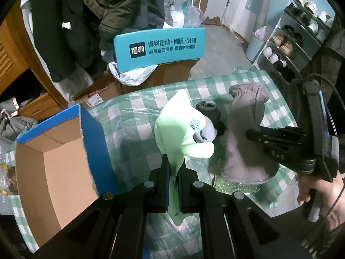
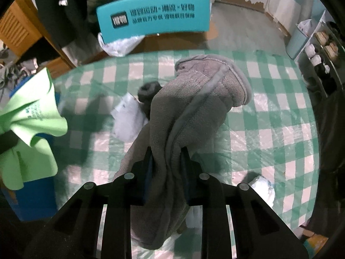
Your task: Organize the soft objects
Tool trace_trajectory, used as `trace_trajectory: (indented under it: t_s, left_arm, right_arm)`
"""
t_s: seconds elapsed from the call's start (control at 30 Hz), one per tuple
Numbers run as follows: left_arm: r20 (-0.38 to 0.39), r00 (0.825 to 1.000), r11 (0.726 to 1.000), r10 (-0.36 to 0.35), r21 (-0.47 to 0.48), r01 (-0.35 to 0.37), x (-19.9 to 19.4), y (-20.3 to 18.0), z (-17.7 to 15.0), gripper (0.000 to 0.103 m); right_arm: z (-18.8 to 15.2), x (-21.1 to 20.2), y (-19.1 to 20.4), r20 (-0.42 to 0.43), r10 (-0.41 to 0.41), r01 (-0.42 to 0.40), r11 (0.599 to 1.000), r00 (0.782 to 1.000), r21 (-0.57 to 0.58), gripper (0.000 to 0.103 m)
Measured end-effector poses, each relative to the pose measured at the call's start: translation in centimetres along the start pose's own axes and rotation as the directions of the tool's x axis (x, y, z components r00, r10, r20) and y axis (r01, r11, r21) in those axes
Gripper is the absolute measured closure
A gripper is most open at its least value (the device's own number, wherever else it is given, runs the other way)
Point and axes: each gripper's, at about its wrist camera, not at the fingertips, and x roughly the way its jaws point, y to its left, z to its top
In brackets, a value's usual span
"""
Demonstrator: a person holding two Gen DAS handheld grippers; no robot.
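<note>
My left gripper [image 1: 174, 166] is shut on a light green cloth [image 1: 183, 127], held above the checked table just right of the open cardboard box [image 1: 54, 166]. The cloth also shows at the left of the right wrist view [image 2: 32, 125]. My right gripper [image 2: 167, 157] is shut on a grey fleece cloth [image 2: 194, 108] lifted off the table; the left wrist view shows it too [image 1: 245, 129], with the right gripper [image 1: 258, 136] at the right. A dark rolled sock [image 1: 210, 110] and a pale grey sock [image 1: 207, 131] lie between the cloths.
The table has a green-and-white checked cover [image 2: 269, 118] under clear plastic. A white soft item [image 2: 263, 187] lies near its right front. A glittery green cloth [image 1: 232, 185] lies under the grey fleece. A teal box lid [image 1: 159, 45], cartons, hanging coats and a shoe rack [image 1: 293, 38] stand behind.
</note>
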Motion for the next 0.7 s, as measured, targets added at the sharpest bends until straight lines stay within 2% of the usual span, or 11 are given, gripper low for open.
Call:
trace_trajectory:
  t_s: [0.37, 0.7]
  left_arm:
    - [0.048, 0.998, 0.999, 0.031, -0.014, -0.031, -3.0, 1.3, -1.2, 0.097]
    - [0.093, 0.994, 0.997, 0.064, -0.046, -0.059, -5.8, 3.7, -2.4, 0.097]
  right_arm:
    - [-0.1, -4.0, 2.5, 0.074, 0.027, -0.023, 0.998, 0.997, -0.054, 0.082]
    - [-0.4, -7.5, 6.2, 0.136, 0.067, -0.046, 0.987, 0.988, -0.151, 0.082]
